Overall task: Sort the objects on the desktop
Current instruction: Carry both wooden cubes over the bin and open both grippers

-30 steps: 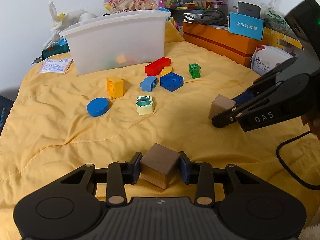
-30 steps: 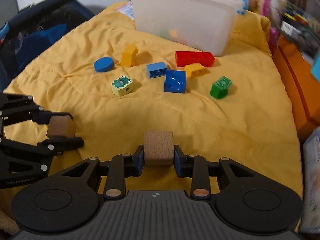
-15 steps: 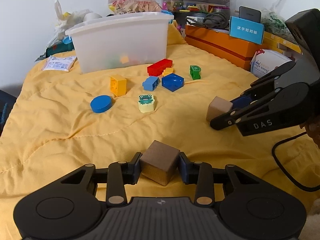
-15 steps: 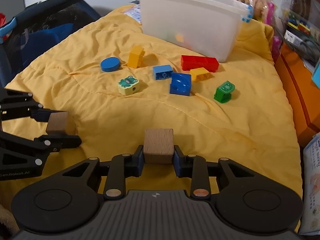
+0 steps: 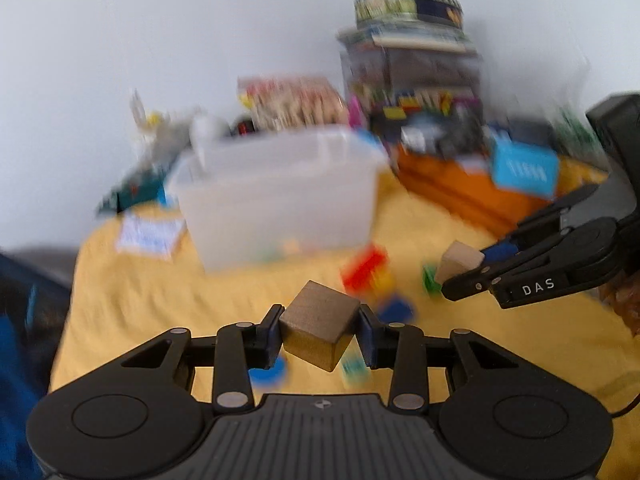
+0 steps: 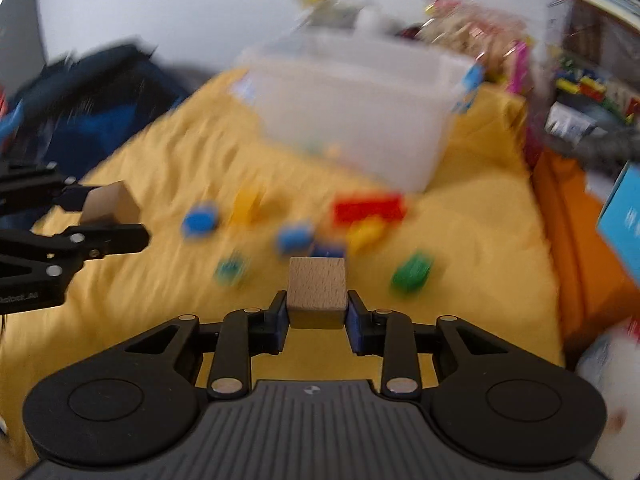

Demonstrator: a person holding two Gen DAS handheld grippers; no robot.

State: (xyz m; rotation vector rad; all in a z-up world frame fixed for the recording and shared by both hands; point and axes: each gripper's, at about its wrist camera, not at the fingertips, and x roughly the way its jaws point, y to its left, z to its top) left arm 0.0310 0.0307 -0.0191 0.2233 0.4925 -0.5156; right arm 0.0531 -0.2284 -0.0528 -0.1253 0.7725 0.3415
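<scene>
Both claws have risen off the yellow quilt (image 6: 460, 240) toward the clear bin (image 5: 280, 200): left claw (image 5: 320, 334) clamps a dark wooden cube (image 5: 318, 336), right claw (image 6: 317, 312) a pale wooden cube (image 6: 317, 292). Neither is binned; coloured blocks (image 6: 368, 208) remain scattered before the bin.

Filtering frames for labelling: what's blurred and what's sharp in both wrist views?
Left wrist view: bin and loose bricks smeared by motion; left tool and its dark wooden cube sharp. Right wrist view: same smear; right tool and pale cube sharp.
</scene>
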